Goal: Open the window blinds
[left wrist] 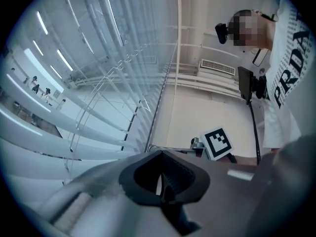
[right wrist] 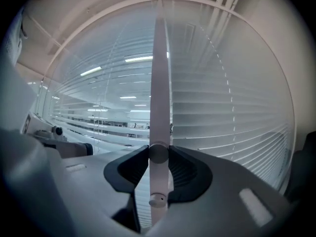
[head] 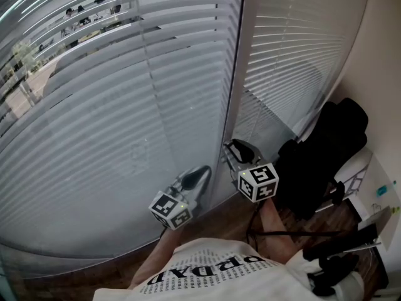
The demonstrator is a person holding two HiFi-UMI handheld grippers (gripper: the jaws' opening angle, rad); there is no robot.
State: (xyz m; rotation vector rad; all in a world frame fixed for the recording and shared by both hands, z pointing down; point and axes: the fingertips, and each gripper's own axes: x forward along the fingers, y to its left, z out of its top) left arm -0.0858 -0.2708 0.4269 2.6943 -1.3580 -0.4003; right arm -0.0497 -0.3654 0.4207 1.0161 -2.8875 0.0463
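Observation:
White slatted blinds (head: 94, 137) cover the window in front of me, and through the tilted slats at the upper left the outside shows. A second blind (head: 294, 49) to the right has its slats flat. My right gripper (head: 237, 150) points at the strip between the two blinds. In the right gripper view it (right wrist: 158, 154) is shut on the white tilt wand (right wrist: 159, 83), which hangs straight down between its pads. My left gripper (head: 199, 175) is held beside it, close to the left blind. Its jaws (left wrist: 160, 184) are together and hold nothing.
A black chair or bag (head: 326, 155) stands against the wall at the right. Black stands and cables (head: 338, 256) lie on the wooden floor (head: 232, 221) at the lower right. The white window post (head: 237, 74) separates the two blinds.

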